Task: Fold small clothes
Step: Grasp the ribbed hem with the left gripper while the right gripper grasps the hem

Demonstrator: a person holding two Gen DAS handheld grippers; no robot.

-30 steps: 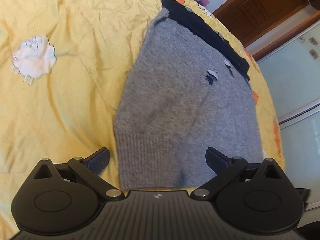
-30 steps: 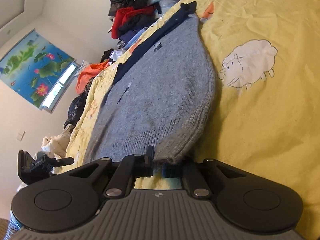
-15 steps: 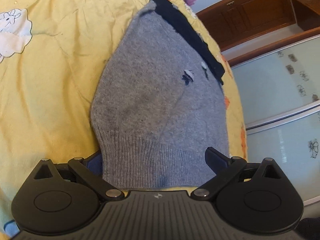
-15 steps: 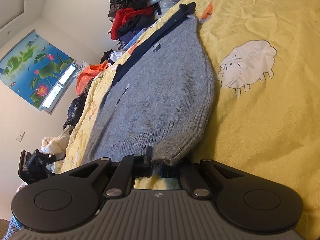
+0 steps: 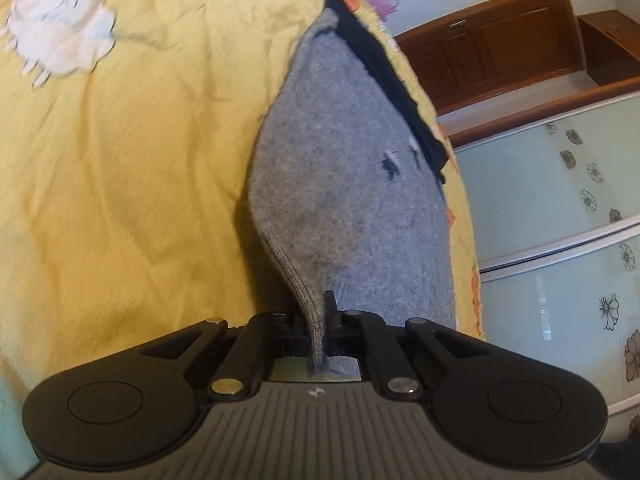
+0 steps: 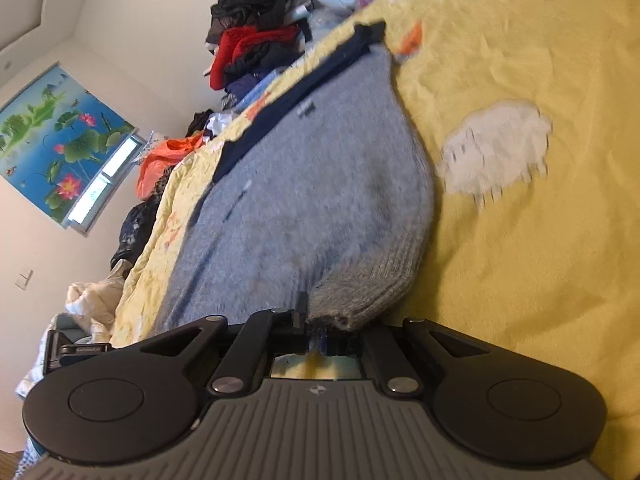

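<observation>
A small grey knitted sweater point(image 5: 340, 184) with a dark navy band at its far end lies on a yellow bedsheet point(image 5: 120, 160). My left gripper point(image 5: 320, 320) is shut on the ribbed hem at one near corner and lifts that edge off the sheet. In the right wrist view the sweater point(image 6: 312, 200) stretches away from me, and my right gripper point(image 6: 316, 328) is shut on the other near hem corner. The left gripper also shows at the far left of the right wrist view point(image 6: 72, 350).
The sheet point(image 6: 540, 260) has white sheep prints point(image 6: 496, 148). A pile of clothes point(image 6: 256, 44) sits at the far end of the bed. A wooden cabinet point(image 5: 500, 44) and glass wardrobe doors point(image 5: 560, 220) stand beyond the bed edge.
My left gripper went from open over the hem to shut on it and has raised that corner. My right gripper kept its hold and shifted slightly.
</observation>
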